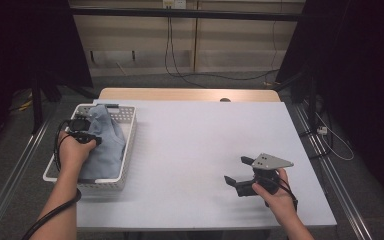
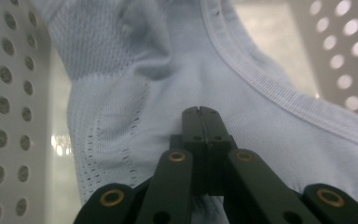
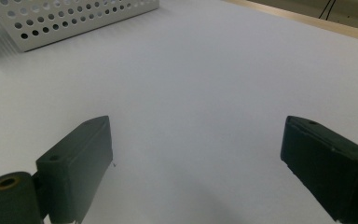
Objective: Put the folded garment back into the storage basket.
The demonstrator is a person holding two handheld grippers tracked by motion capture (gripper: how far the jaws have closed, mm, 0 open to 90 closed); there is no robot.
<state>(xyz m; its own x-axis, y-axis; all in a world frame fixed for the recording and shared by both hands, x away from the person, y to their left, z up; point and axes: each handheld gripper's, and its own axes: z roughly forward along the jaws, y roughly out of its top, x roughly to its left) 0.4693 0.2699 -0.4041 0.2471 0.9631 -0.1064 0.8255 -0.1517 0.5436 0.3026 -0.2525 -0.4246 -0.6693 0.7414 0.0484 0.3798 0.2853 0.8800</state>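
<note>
- Left gripper (image 2: 202, 112) has its jaws pinched together on the light blue garment (image 1: 102, 145), which lies in the white basket (image 1: 130, 135) at the table's left edge.
- A thin pinch could slip on lifting, or the fabric could snag the rim and drag the basket.
- Right gripper (image 3: 196, 154) rests near the front right corner, jaws wide apart, too far off to steady anything.

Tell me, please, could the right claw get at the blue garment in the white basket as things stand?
Probably yes: the right claw stands open, with bare table between it and the basket, though the left claw already pinches the blue garment.
</note>
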